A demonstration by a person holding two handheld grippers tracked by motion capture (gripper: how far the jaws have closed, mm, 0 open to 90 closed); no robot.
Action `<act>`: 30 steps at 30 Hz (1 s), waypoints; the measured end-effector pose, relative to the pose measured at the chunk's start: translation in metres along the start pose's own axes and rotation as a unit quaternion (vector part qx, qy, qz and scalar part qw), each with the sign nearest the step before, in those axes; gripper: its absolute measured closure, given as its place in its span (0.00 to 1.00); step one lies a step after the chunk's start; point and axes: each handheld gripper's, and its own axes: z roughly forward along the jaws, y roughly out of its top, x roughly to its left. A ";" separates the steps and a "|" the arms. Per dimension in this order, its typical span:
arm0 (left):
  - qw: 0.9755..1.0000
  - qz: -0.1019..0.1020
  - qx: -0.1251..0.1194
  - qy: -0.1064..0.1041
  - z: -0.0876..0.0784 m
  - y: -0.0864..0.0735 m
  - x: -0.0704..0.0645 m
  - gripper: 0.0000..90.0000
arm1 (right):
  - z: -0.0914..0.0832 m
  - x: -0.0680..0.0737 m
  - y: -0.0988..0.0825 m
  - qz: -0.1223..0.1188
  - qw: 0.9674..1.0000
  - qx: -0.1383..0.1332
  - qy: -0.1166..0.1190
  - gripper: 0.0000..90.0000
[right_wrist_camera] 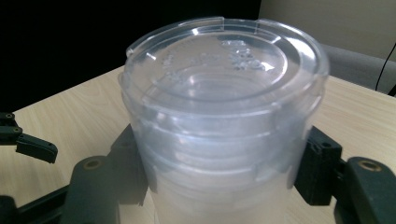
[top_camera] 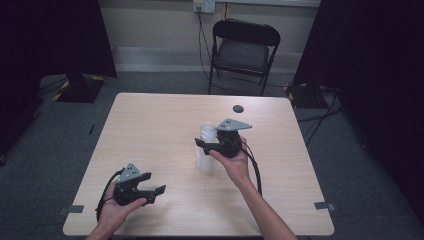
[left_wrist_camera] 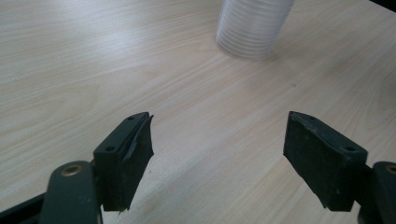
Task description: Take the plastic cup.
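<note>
one clear container stack (right_wrist_camera: 219, 126) | two grippers | one table (top_camera: 150, 125)

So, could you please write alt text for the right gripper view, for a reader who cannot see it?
A stack of clear plastic containers, topped with a lid, stands upright between the two black jaws of the right gripper, which close on its sides. Behind it lies the light wooden table, with the left gripper at the left edge.

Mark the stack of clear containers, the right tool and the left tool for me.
stack of clear containers (right_wrist_camera: 224, 60): right gripper view, on the top lid.
right tool (right_wrist_camera: 224, 182): right gripper view, midway between its tips, which clamp the stack.
left tool (left_wrist_camera: 217, 156): left gripper view, midway between its spread tips.
</note>
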 end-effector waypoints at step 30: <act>1.000 0.005 0.007 0.006 0.002 0.000 -0.001 0.28 | -0.010 0.001 0.020 0.005 1.000 -0.028 0.005 0.39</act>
